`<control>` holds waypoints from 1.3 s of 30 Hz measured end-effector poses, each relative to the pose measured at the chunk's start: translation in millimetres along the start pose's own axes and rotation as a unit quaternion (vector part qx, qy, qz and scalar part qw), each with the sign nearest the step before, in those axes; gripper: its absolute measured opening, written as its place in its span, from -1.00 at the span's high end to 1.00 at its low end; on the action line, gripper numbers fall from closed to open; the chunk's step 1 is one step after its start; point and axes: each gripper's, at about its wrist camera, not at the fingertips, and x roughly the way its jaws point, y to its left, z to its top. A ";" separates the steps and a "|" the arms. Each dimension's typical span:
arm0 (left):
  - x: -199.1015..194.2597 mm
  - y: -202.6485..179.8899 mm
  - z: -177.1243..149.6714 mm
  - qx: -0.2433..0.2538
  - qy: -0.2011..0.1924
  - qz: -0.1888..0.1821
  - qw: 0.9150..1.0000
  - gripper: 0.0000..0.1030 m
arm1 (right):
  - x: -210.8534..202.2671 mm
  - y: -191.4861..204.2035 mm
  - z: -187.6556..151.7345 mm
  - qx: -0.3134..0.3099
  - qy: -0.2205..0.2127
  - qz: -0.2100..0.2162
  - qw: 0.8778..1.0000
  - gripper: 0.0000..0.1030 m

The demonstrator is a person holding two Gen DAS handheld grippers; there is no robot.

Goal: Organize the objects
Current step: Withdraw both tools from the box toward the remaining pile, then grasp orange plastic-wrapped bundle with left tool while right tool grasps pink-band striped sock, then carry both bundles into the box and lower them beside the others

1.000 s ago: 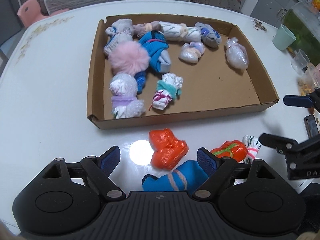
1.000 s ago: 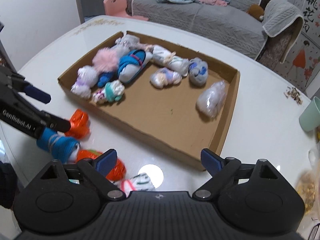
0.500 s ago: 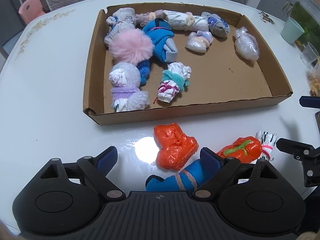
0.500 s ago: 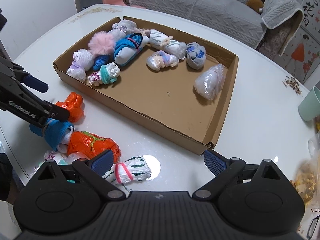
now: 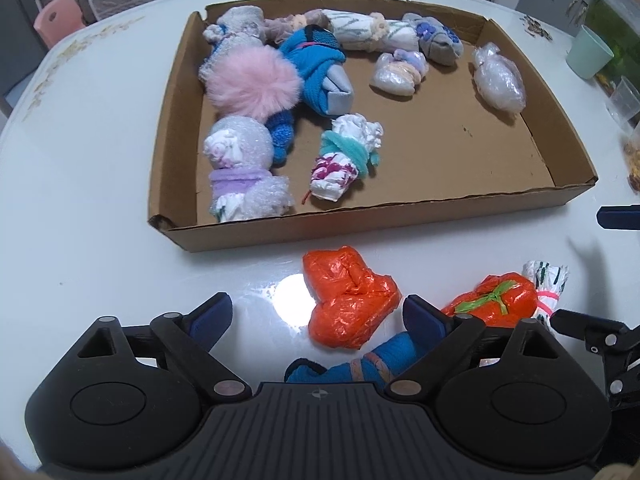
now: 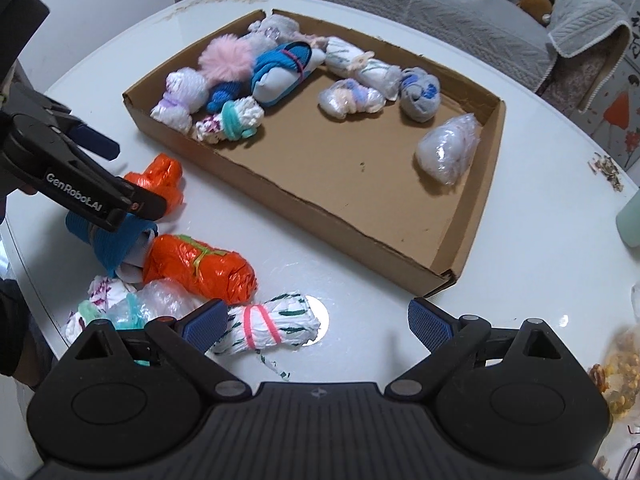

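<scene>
The scene is a living room: a grey sofa stands behind a glossy white round worktop that carries a shallow cardboard tray. The tray holds about 9 wrapped bundles, grouped at its far and left side, including a pink pompom and a clear plastic bundle at the right. Outside the tray, near its front wall, lie the remaining items: an orange plastic bundle, a second orange bundle tied with green, a white bundle with a pink band, and a blue sock roll. The left gripper has its jaws wide apart; the blue sock roll and the near end of the orange plastic bundle lie between them, and nothing is clamped. The right gripper also has its jaws wide apart and grips nothing; the white bundle with a pink band lies just beside its left jaw. Judged risks: closing the left jaws now may trap 2 items at once, because the sock roll touches the orange bundle. The plastic wrap appears slick and may slip on lifting. The 2 grippers work close together and may collide. A low carry may strike the tray's front wall.
</scene>
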 end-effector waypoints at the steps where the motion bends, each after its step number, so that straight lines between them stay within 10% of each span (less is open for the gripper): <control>1: 1.2 -1.0 0.4 0.003 -0.001 0.000 1.000 -0.76 | 1.4 1.1 -0.5 -0.003 0.002 0.001 1.000 -0.84; 10: 3.1 -8.8 0.7 0.042 -0.016 -0.002 0.999 0.00 | 12.2 4.4 -2.5 -0.013 0.009 0.031 0.999 -0.65; 16: -0.1 -2.3 -0.6 0.039 -0.016 -0.009 0.999 0.03 | 9.6 -1.2 -4.6 0.009 0.011 0.055 0.998 -0.33; 29: -10.6 5.9 -1.7 0.051 -0.029 0.004 0.998 0.04 | 11.8 14.3 -5.8 -0.047 0.002 0.041 0.998 -0.43; 39: -17.1 20.6 -3.9 0.043 -0.035 0.000 0.998 0.05 | 13.8 20.6 -4.4 -0.054 0.008 0.058 0.997 -0.08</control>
